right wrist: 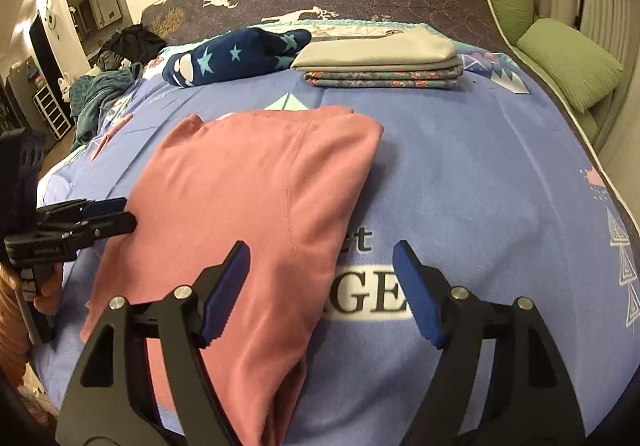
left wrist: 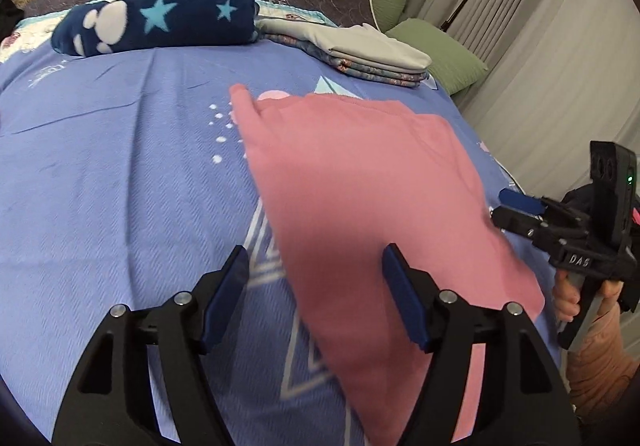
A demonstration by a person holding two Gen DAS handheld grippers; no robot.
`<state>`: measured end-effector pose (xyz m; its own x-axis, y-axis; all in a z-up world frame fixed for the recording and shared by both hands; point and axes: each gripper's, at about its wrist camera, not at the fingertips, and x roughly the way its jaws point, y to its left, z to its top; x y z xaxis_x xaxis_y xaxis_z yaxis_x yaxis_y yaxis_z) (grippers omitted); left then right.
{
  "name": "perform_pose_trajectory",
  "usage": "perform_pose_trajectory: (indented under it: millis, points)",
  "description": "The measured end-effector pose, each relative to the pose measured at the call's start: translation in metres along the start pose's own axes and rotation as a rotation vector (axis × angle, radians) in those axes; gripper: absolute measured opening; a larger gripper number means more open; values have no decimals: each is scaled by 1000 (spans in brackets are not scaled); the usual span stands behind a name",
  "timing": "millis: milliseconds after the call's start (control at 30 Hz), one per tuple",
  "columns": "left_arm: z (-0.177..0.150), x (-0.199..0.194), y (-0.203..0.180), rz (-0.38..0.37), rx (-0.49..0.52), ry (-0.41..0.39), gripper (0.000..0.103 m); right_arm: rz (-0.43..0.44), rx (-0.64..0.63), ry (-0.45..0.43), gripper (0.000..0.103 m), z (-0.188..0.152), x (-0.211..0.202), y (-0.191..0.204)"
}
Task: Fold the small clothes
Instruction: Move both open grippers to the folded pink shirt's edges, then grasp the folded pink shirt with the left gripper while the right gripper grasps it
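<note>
Pink knit garment [left wrist: 360,181], soft and matte, lies folded lengthwise on the periwinkle-blue printed blanket [left wrist: 120,173]; in the right wrist view it [right wrist: 248,197] fills the centre-left of the frame, with a stitched seam running down its upper layer and one narrow end pointing toward the top of the frame. It is the only pink piece.

Two grippers show. The left gripper [left wrist: 314,298] hangs with its blue-padded fingers [left wrist: 404,302] spread wide and released at the bottom of its own view, one pad over the pink cloth and the other over bare blanket. The right gripper [right wrist: 322,296] is likewise released, its jaws spread, straddling the garment's right edge at the bottom of the frame. In the left wrist view it [left wrist: 504,205] points at the cloth's edge from the right of the frame.

Three other folded things lie at the top of the blanket: a navy fleece roll with pale stars and paw prints [right wrist: 236,57], and beside it a grey folded cloth [right wrist: 380,51] stacked on a floral folded one [right wrist: 382,79]. Two green pillows [right wrist: 572,61] sit at upper right.
</note>
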<state>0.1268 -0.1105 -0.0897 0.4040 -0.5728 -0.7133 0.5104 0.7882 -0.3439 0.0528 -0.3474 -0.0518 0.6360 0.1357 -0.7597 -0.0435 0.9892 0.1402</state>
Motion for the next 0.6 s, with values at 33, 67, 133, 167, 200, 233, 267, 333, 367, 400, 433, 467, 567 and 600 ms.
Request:
perform_pose_trajectory:
  millis: [33, 67, 133, 167, 200, 233, 267, 333, 367, 400, 433, 467, 567, 600]
  points:
    - [4, 3, 1, -7, 5, 5, 70, 3, 2, 5, 76, 1, 3, -1]
    - [7, 5, 1, -12, 11, 8, 70, 7, 5, 14, 76, 3, 8, -3]
    - [12, 10, 1, -17, 23, 15, 70, 16, 4, 24, 76, 5, 14, -4]
    - [14, 11, 1, -18, 30, 18, 70, 24, 1, 31, 76, 7, 18, -5]
    - [17, 14, 1, -19, 38, 21, 71, 31, -2, 36, 76, 7, 20, -4]
    - [19, 17, 1, -20, 44, 23, 71, 42, -6, 42, 76, 9, 24, -4]
    - [21, 19, 0, -24, 49, 25, 71, 55, -7, 48, 76, 11, 27, -4]
    - [24, 22, 2, -32, 52, 28, 71, 80, -1, 60, 76, 13, 33, -5]
    - [26, 24, 3, -40, 54, 30, 71, 99, 10, 70, 76, 15, 37, -7]
    - [28, 26, 4, -47, 55, 31, 71, 106, 15, 73, 77, 15, 38, -8]
    - [29, 27, 5, -57, 54, 32, 72, 119, 21, 78, 77, 17, 41, -10]
    - [30, 28, 7, -68, 50, 34, 72, 128, 22, 80, 78, 18, 43, -10]
    - [32, 31, 10, -110, 39, 40, 80, 155, 20, 80, 79, 21, 46, -11]
    - [32, 31, 10, -132, 36, 41, 85, 169, 21, 81, 80, 21, 48, -10]
